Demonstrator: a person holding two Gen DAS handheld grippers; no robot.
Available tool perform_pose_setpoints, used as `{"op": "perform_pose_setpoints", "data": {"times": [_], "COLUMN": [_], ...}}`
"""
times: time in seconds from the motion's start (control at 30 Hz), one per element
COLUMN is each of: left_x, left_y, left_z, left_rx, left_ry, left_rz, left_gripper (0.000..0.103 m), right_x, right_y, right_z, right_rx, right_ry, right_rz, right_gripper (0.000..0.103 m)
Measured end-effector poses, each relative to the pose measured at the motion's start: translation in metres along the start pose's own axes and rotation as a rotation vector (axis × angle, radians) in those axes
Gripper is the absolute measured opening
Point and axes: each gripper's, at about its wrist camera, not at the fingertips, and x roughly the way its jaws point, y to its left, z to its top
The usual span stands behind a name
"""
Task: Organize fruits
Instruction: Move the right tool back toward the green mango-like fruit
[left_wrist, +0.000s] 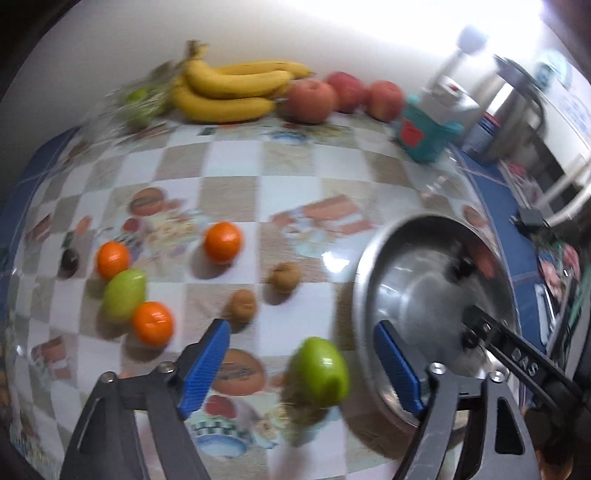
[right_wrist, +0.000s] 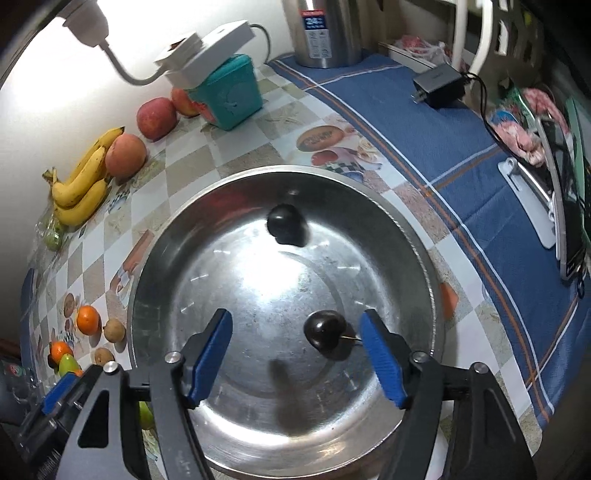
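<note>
My left gripper is open above the checked tablecloth, with a green fruit lying between its blue pads, untouched. Three oranges, a second green fruit, two brown fruits and a dark plum lie beyond it. A steel bowl stands to the right. My right gripper is open over that bowl's rim. A dark plum lies in the bowl just inside the right pad, and another plum lies farther in.
Bananas, three red apples and bagged green fruit line the back wall. A teal box with a white power strip, a steel kettle and a black charger stand on the blue cloth to the right.
</note>
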Motion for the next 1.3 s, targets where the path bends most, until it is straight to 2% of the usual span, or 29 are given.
{"op": "perform_pose_setpoints", "data": {"times": [0.07,0.2,0.43,0.5,0.6,0.77,1.07,1.3], "left_x": [-0.003,-0.007,-0.015,-0.016,-0.016,-0.016,-0.026,-0.029], "left_y": [0.012,0.043,0.088,0.098,0.108,0.118,0.133,0.155], "left_z": [0.001,0.002,0.0,-0.001,-0.002,0.0,0.003,0.004], "left_rx": [-0.041,-0.145,-0.267,-0.289,-0.306,-0.338,-0.383,-0.43], "left_ry": [-0.001,0.008,0.008,0.007,0.009,0.009,-0.061,-0.052], "left_rz": [0.032,0.099,0.121,0.119,0.138,0.123,0.069,0.086], "left_gripper": [0.094,0.099,0.103,0.103,0.103,0.103,0.103,0.103], "right_x": [0.0,-0.001,-0.005,-0.006,-0.008,-0.01,-0.013,-0.013], "right_y": [0.006,0.021,0.045,0.05,0.056,0.062,0.076,0.09], "right_z": [-0.001,-0.005,-0.012,-0.013,-0.014,-0.016,-0.022,-0.031], "right_rx": [-0.023,-0.078,-0.157,-0.177,-0.194,-0.208,-0.231,-0.256], "right_ry": [0.001,0.0,0.004,0.003,0.001,-0.017,-0.026,-0.016], "right_rz": [-0.004,-0.006,0.016,0.019,0.032,0.048,0.085,0.111], "right_gripper": [0.073,0.073,0.077,0.09,0.092,0.1,0.1,0.1]}}
